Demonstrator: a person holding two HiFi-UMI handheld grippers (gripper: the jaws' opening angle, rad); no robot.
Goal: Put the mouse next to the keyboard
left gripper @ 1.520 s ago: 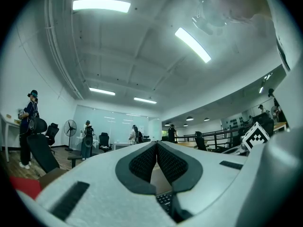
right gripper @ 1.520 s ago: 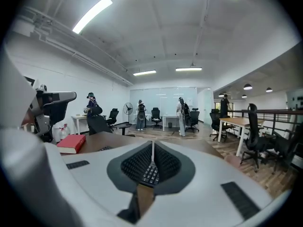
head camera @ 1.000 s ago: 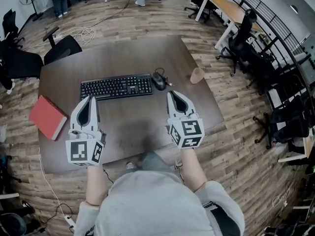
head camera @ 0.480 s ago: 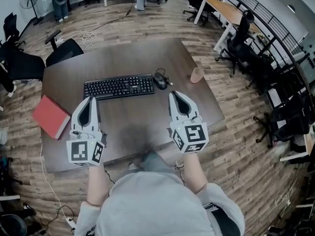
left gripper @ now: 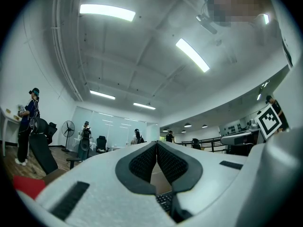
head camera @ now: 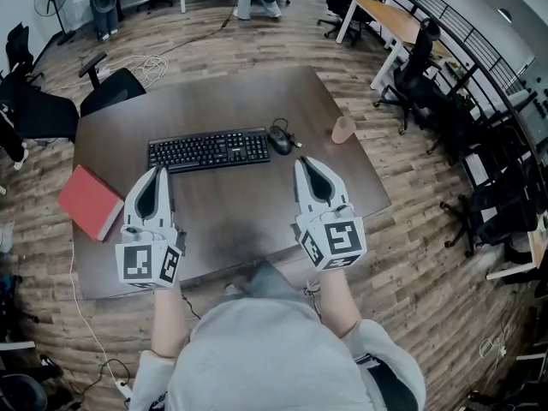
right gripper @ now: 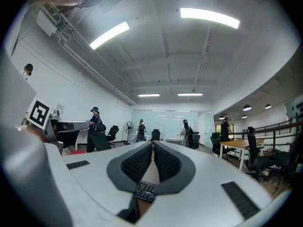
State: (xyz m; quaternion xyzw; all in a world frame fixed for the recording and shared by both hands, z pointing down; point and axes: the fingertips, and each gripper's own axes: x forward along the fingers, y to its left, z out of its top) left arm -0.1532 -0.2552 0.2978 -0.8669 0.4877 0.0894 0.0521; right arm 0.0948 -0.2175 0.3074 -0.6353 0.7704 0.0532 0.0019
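Note:
A black keyboard (head camera: 208, 151) lies across the middle of the dark brown table (head camera: 231, 101). The black wired mouse (head camera: 279, 139) sits just off its right end, nearly touching it. Both grippers hover over the table's near half, apart from mouse and keyboard. My left gripper (head camera: 157, 172) is below the keyboard's left end, jaws together and empty. My right gripper (head camera: 301, 162) is shut and empty too, its tips a short way short of the mouse. In the left gripper view the left gripper (left gripper: 156, 144) shows pads meeting above keyboard keys (left gripper: 164, 200). The right gripper (right gripper: 152, 144) looks the same, with keys (right gripper: 144, 190) below.
A red book (head camera: 88, 201) lies at the table's left edge. A pinkish cup (head camera: 343, 130) stands to the right of the mouse. Office chairs (head camera: 110, 86) surround the table, and a wooden desk (head camera: 402, 15) stands at the far right. People stand far off across the room.
My right gripper has lifted a little and looks slightly larger in the head view. The left gripper has shifted only slightly. Keyboard and mouse have kept their places.

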